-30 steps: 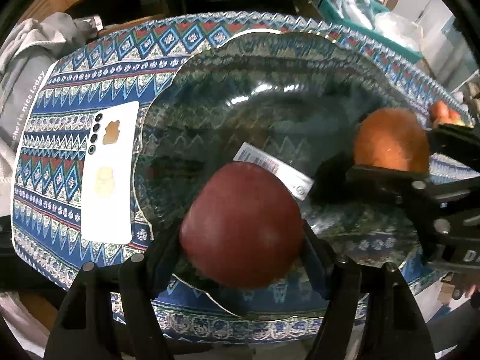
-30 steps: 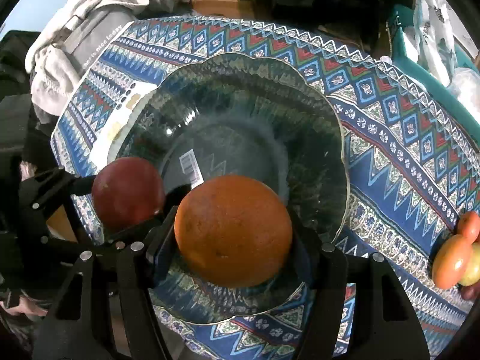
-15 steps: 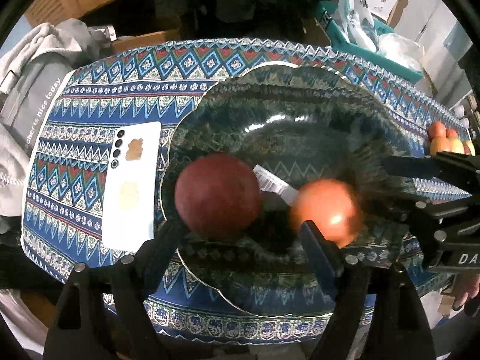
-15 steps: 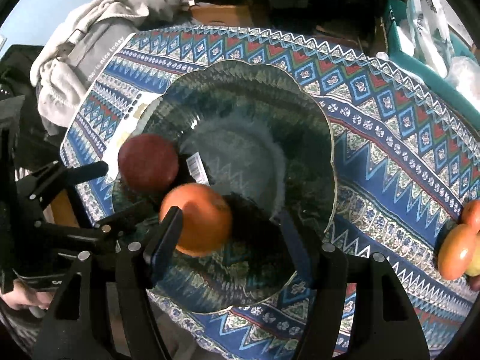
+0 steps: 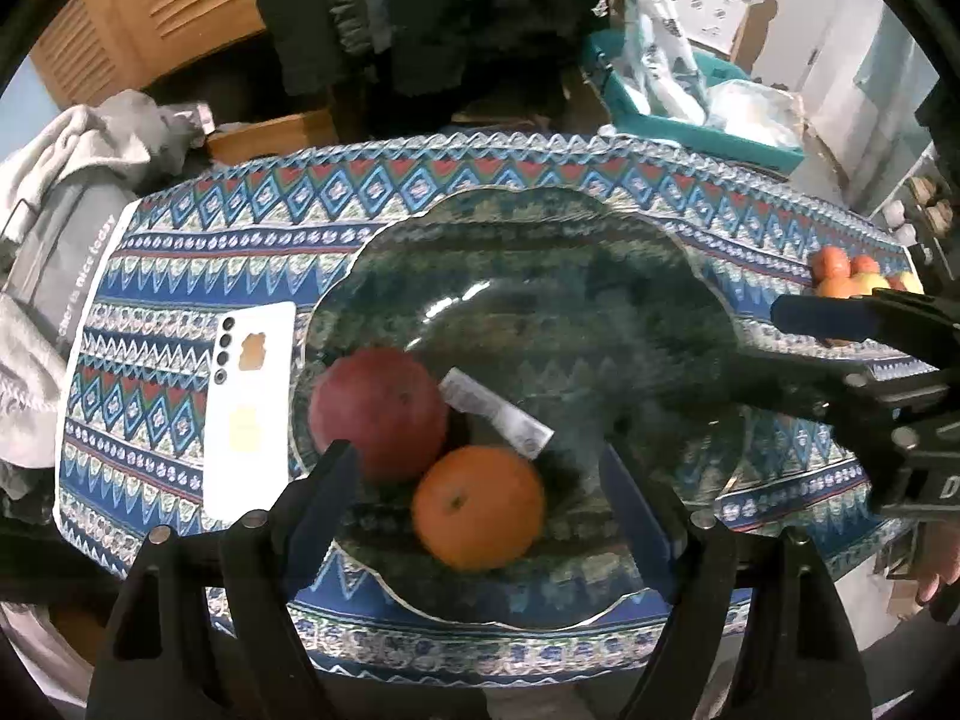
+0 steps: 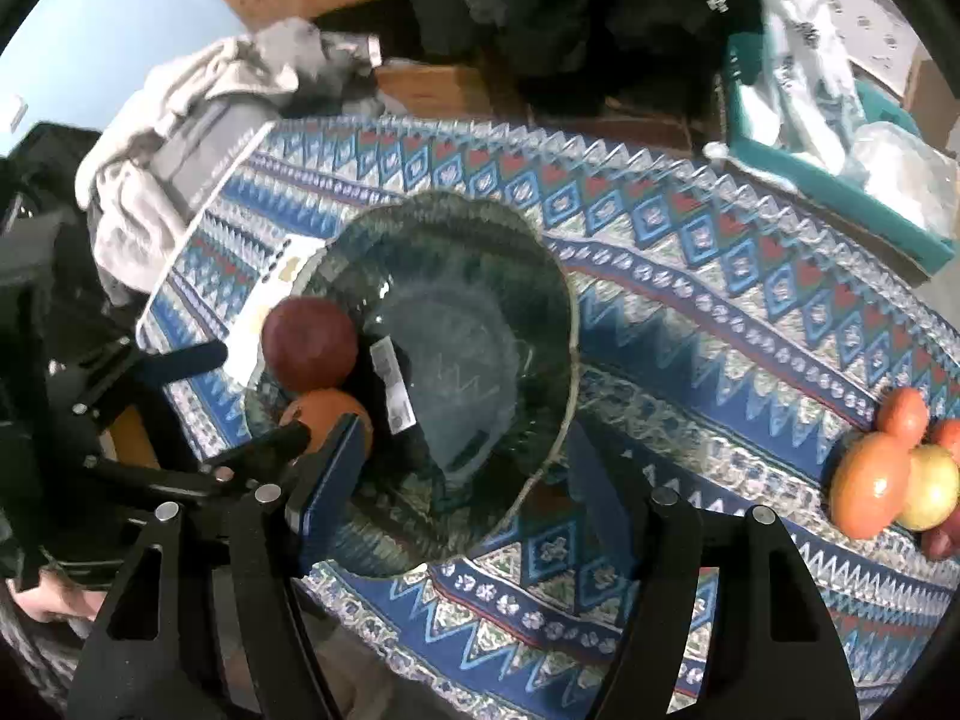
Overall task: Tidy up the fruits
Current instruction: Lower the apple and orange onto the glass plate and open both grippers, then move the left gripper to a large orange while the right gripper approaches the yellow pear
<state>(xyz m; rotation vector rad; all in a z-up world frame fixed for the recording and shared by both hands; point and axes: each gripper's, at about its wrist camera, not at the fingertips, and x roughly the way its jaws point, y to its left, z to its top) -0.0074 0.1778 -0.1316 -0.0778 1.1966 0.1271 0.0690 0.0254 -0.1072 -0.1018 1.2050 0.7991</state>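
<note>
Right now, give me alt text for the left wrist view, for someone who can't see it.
A red apple and an orange lie touching in a glass bowl on a patterned tablecloth. The open left gripper hovers over them, empty; a white phone lies beside the bowl.

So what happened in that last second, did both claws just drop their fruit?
Yes. The left gripper let go of the red apple and the right gripper released the orange. Both fruits now lie touching in the glass bowl, and both grippers have pulled back, open. The bowl, the phone and the fruit pile stayed put.
</note>
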